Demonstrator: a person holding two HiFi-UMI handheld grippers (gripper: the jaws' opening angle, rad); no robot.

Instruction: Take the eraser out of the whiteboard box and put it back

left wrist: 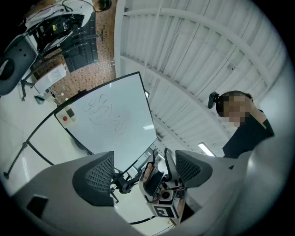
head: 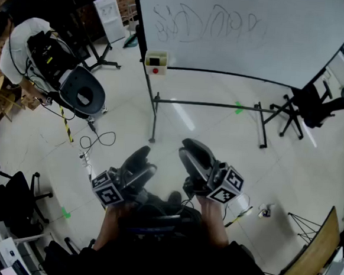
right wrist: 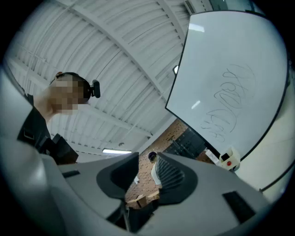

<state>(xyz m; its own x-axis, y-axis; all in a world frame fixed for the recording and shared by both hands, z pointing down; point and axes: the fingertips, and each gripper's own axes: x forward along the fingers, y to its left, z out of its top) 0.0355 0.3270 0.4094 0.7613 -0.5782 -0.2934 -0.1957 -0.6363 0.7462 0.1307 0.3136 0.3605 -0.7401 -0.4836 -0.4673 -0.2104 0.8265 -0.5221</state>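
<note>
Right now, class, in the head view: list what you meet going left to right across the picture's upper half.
grey rounded machine, whiteboard box, green tape mark, black office chair

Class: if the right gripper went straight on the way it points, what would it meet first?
Nothing close: the jaws of the right gripper stand open on empty air. Far ahead, probably the brick wall beside the whiteboard; depth is unclear.

The glossy pale floor (head: 178, 128) carries a black whiteboard stand (head: 210, 104), a black office chair (head: 310, 103), loose cables (head: 98, 139) and green tape marks (head: 239, 108).
</note>
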